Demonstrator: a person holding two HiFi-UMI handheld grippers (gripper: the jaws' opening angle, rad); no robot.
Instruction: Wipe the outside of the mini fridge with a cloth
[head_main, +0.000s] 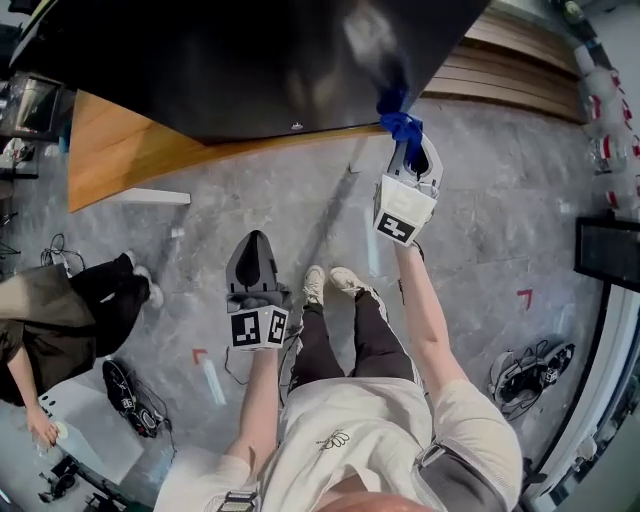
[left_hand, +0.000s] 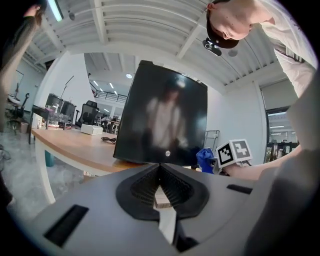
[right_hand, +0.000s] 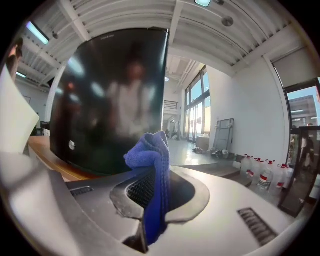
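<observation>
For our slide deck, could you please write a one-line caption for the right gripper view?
Right gripper, shut on a blue cloth, held beside the glossy black mini fridge.

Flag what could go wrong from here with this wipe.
1. Only a small bunch of the blue cloth sticks out past the right gripper, so its jaw tips may scrape the glossy mini fridge.
2. The left gripper, shut and empty, hangs clear of the fridge; wiping pressure might shift it on the table.
</observation>
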